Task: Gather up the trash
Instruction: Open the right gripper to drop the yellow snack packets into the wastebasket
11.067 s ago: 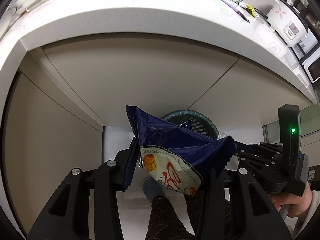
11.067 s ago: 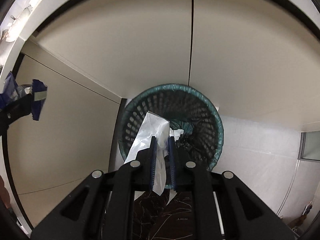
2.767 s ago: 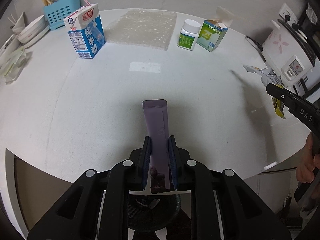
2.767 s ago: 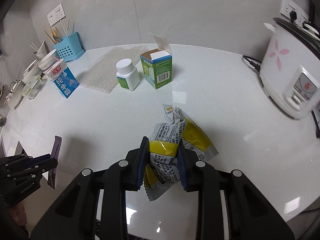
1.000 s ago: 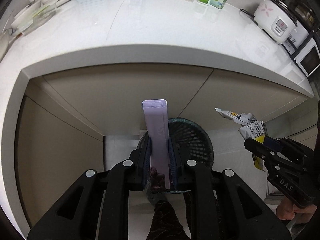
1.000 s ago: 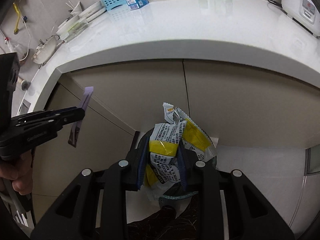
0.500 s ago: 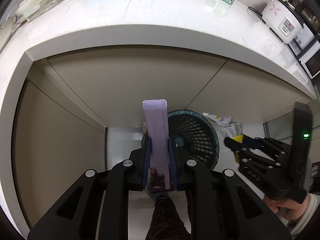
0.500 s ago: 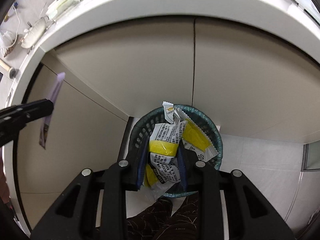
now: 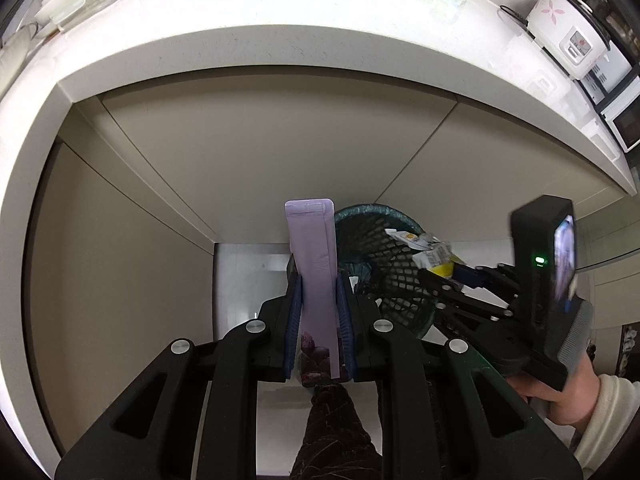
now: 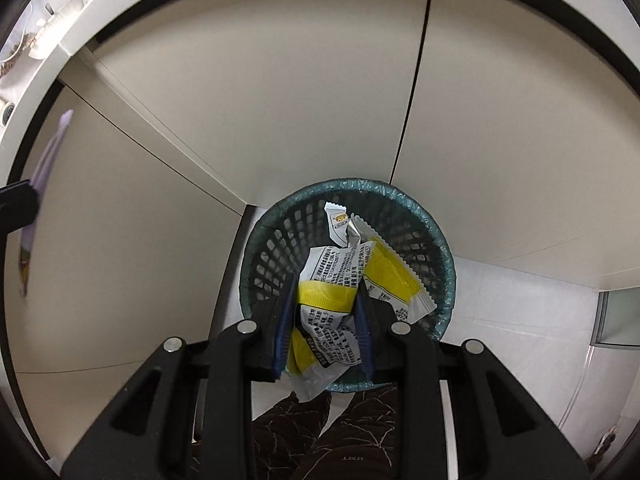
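The left gripper [image 9: 319, 304] is clamped on a flat lilac sachet [image 9: 314, 264] that stands upright between its blue pads, with a dark fruit print at its lower end. The right gripper [image 10: 325, 320] pinches a crumpled white-and-yellow wrapper [image 10: 340, 280] covered in small black print, its zigzag-cut ends sticking out toward 12 and 3 o'clock. In the right wrist view the wrapper hangs directly over the mouth of a round teal mesh bin [image 10: 436, 240] (lined with a bag folded over the rim).

The bin stands on the pale floor close against the beige cabinet doors [image 10: 280, 100], under the overhanging white counter [image 9: 320, 12]; open floor lies at 3 o'clock of it. In the left wrist view the sachet sits at the bin's 9 o'clock edge.

The bin's bottom is hidden behind the wrapper and fingers. The sachet shows only as a blurred strip at 9 o'clock in the right wrist view. A patterned trouser leg [image 9: 332, 432] is cut off at 6 o'clock.
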The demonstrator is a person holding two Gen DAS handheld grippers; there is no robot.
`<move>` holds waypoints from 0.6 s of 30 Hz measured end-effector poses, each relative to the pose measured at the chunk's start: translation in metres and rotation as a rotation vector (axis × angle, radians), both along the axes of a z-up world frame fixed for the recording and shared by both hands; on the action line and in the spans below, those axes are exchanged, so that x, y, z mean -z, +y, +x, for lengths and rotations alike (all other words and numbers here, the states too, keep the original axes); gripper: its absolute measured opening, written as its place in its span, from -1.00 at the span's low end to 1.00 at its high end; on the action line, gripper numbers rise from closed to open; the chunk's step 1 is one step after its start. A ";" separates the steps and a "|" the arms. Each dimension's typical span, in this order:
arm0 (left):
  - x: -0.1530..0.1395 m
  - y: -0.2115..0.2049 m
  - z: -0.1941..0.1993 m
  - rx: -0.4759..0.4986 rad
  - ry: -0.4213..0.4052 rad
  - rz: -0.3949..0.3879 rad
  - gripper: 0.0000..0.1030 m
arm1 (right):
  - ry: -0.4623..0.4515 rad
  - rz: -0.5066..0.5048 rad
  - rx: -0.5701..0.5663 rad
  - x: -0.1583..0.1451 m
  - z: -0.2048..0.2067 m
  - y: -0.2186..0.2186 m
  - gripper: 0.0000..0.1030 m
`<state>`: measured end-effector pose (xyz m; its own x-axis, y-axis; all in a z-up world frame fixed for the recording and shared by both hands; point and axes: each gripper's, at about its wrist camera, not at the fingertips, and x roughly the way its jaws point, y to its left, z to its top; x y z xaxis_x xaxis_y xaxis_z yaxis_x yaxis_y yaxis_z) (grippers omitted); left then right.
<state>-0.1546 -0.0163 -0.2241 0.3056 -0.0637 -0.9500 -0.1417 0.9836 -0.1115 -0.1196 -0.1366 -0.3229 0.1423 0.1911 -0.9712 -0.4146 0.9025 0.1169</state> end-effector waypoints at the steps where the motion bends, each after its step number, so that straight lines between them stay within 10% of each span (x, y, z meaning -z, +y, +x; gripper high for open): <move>1: 0.000 0.000 -0.001 0.001 0.001 0.002 -0.67 | 0.003 -0.013 -0.008 0.004 0.001 0.002 -0.49; 18: 0.012 -0.009 0.008 0.024 0.032 0.009 -0.67 | 0.014 -0.004 -0.008 0.011 0.005 0.004 -0.15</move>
<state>-0.1467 -0.0257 -0.2363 0.2734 -0.0618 -0.9599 -0.1218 0.9877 -0.0982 -0.1150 -0.1328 -0.3339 0.1273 0.1882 -0.9739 -0.4201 0.8997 0.1189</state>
